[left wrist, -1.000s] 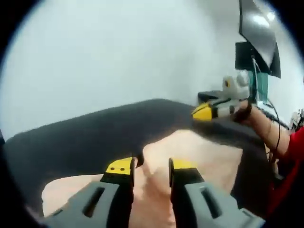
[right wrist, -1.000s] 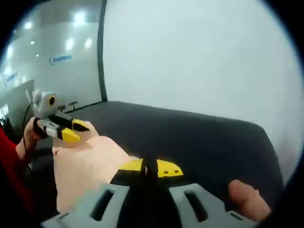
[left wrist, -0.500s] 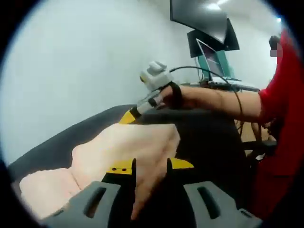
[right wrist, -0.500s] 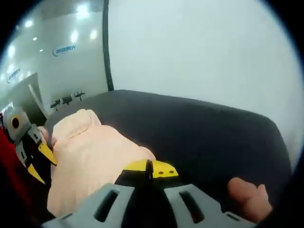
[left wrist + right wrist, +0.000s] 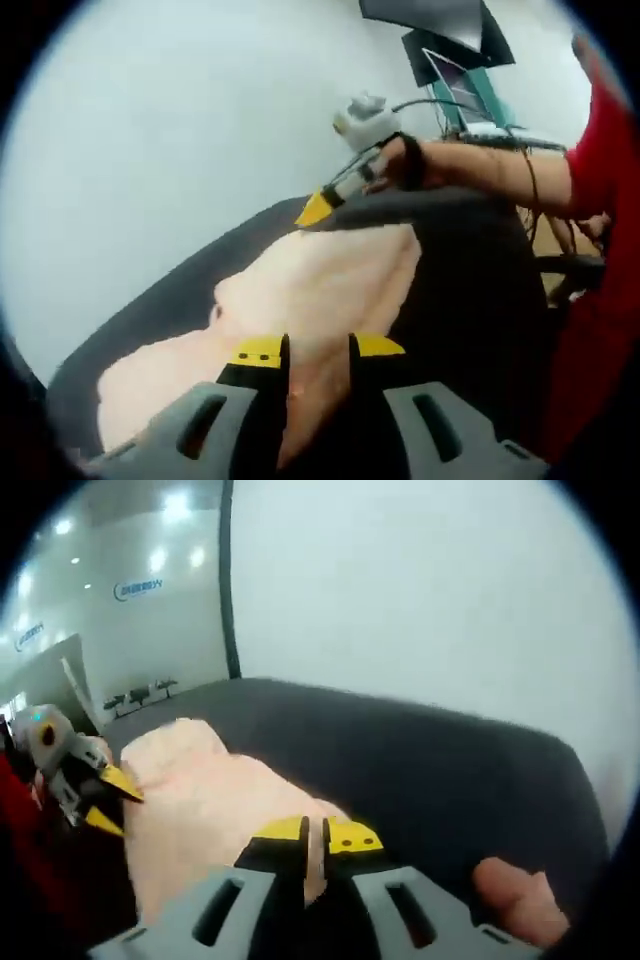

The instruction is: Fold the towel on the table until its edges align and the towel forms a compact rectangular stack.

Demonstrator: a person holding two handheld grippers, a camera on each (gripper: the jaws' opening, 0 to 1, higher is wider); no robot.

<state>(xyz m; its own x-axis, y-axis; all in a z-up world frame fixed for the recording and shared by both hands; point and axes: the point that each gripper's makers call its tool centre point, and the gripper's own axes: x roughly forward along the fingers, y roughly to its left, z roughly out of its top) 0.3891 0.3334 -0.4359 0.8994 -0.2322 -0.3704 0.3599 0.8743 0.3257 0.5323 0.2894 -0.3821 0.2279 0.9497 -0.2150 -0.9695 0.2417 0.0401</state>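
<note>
Left gripper view: both of my grippers are pinching the pale peach terry towel [image 5: 300, 300] above the dark grey table [image 5: 170, 300].
Going left to right in the left gripper view, I see the towel draped from the table's left end up across the middle; my left gripper [image 5: 318, 350] has its yellow-tipped jaws nearly together with a fold of the cloth caught between them, and the right gripper [image 5: 320, 208], held by a hand [image 5: 400, 165] with a red sleeve [image 5: 600, 160] behind it, grips the towel's far corner. In the right gripper view, the left gripper [image 5: 110, 800] sits at the left edge against the towel [image 5: 210, 800]; my right gripper [image 5: 315, 832] is pressed together on a strip of cloth; a loose peach-coloured piece [image 5: 510, 895] lies on the table [image 5: 440, 770] at lower right.
</note>
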